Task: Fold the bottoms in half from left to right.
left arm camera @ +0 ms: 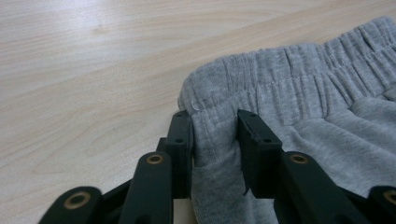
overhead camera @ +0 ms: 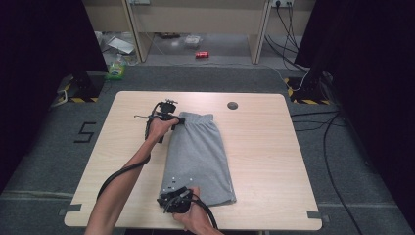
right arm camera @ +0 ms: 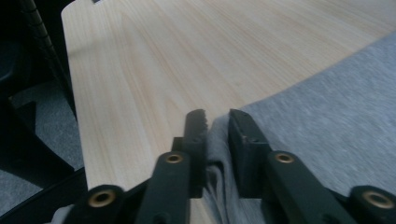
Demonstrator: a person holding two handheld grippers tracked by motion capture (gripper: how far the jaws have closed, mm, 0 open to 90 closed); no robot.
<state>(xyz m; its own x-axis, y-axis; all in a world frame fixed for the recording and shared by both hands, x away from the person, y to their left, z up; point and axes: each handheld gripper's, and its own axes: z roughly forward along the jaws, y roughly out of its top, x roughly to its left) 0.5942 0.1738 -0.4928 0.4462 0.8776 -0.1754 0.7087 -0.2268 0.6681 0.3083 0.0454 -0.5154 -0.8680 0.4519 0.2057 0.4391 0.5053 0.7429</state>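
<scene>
A light wooden table [overhead camera: 264, 147] carries a pair of grey shorts [overhead camera: 200, 156], folded lengthwise into a narrow strip that runs from the middle of the tabletop toward 6 o'clock, waistband at the 12 o'clock end.

At the shorts' 11 o'clock corner, the left gripper [overhead camera: 179, 120] is held in the person's left hand [overhead camera: 159, 128]. In the left gripper view its two black jaws pinch a fold of the gathered elastic waistband [left arm camera: 280, 79] at the corner, cloth bunched between them and bare wood off to 9 o'clock.

At the shorts' 7 o'clock corner, close to the table's near edge, the right gripper [overhead camera: 169, 196] sits in the right hand [overhead camera: 195, 218]. In the right gripper view the jaws are clamped on the hem edge of the grey cloth [right arm camera: 327, 135], a ridge of fabric standing up between them.

A small dark round disc [overhead camera: 233, 105] lies on the table at 1 o'clock from the waistband, well apart.
</scene>
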